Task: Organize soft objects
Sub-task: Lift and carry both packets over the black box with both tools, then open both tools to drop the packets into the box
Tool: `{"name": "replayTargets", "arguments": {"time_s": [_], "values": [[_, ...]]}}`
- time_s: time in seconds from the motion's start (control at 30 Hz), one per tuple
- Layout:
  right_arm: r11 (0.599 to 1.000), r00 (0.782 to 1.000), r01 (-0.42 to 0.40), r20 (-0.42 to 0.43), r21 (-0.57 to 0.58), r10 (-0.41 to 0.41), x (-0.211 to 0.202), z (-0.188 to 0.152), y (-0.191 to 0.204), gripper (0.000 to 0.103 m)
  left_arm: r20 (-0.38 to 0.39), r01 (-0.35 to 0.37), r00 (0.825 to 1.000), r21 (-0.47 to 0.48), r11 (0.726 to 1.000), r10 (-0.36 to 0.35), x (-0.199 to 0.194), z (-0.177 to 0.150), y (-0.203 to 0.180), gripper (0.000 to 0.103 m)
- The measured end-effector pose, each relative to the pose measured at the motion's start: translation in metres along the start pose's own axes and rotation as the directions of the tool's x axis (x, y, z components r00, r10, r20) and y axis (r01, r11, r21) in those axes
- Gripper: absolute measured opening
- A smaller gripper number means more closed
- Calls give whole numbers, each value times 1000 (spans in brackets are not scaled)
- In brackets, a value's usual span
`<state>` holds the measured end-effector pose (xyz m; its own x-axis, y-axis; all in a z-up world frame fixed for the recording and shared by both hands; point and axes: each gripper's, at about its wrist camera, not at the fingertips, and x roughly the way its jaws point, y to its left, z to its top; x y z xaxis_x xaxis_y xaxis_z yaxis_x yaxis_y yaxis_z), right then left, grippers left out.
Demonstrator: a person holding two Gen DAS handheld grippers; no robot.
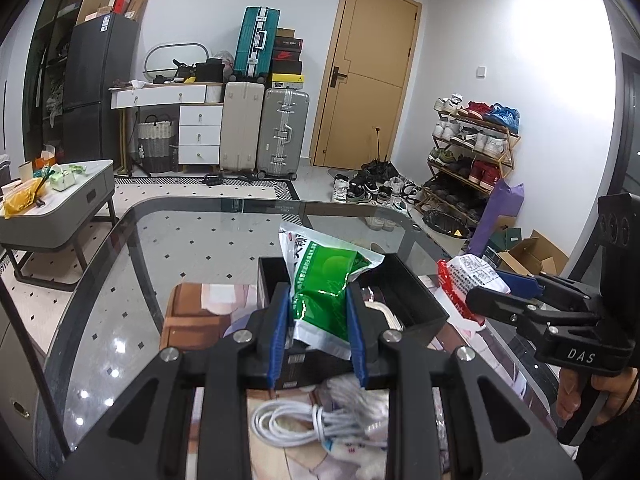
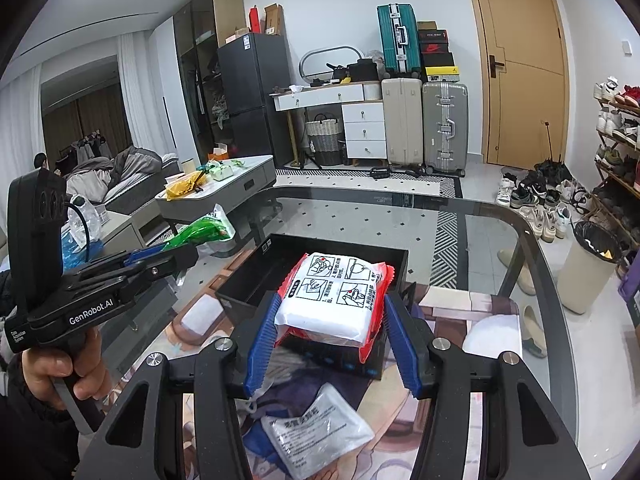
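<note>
My left gripper point(image 1: 318, 300) is shut on a green and white soft packet point(image 1: 322, 280) and holds it above the near edge of a black open box point(image 1: 416, 292). My right gripper point(image 2: 332, 304) is shut on a white packet with red edges point(image 2: 340, 296), held above the same black box point(image 2: 256, 280). In the left wrist view the right gripper point(image 1: 484, 288) is at the right with its red and white packet point(image 1: 468, 276). In the right wrist view the left gripper point(image 2: 180, 254) is at the left with the green packet point(image 2: 204, 232).
The box stands on a printed mat point(image 2: 480, 308) on a glass table point(image 1: 192, 232). A coiled white cable point(image 1: 304, 424) and a grey-white packet point(image 2: 316, 436) lie on the mat below the grippers. A bin point(image 2: 588, 268) stands right of the table.
</note>
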<state>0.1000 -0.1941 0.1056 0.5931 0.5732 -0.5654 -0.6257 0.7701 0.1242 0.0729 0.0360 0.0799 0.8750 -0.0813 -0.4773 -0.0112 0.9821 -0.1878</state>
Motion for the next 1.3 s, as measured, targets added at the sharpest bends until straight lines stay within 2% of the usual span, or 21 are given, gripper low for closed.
{"name": "replayTargets", "arguments": {"time_s": [0.4, 0.7, 1.3], "values": [[1000, 1000, -8, -27, -4, 8, 41, 14, -11, 53, 9, -16, 1000, 25, 1000, 15, 40, 11, -6, 25], [999, 998, -15, -60, -36, 13, 73, 18, -11, 53, -52, -18, 998, 30, 999, 20, 65, 9, -5, 25], [995, 995, -5, -103, -96, -5, 117, 18, -21, 53, -125, -23, 992, 61, 998, 30, 96, 2, -7, 25]]}}
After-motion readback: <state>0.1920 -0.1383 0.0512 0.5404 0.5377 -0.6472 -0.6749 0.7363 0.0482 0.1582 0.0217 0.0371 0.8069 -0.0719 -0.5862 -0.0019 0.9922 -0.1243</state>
